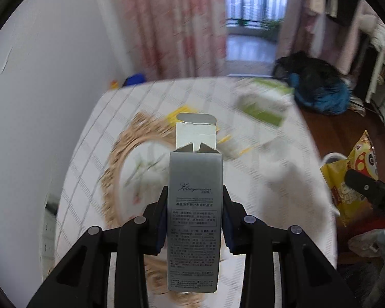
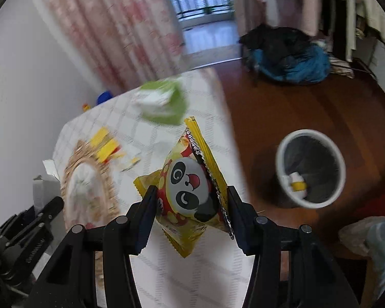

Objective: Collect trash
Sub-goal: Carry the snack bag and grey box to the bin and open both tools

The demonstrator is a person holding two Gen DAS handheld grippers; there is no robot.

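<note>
left gripper (image 1: 193, 220): grey carton (image 1: 195, 220) is clamped upright between the jaws above the worktop (image 1: 110, 118), flap open | right gripper (image 2: 192, 213): panda snack bag (image 2: 190, 192) is pinched by its sides, likely for dropping | waste bin (image 2: 310, 168) is seen on the floor at right, already holding scraps | green box (image 2: 164, 102) is left on the worktop

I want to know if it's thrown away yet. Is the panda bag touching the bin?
Apart. The right wrist view shows the panda bag clamped in the right gripper, with bare floor before the bin.
</note>
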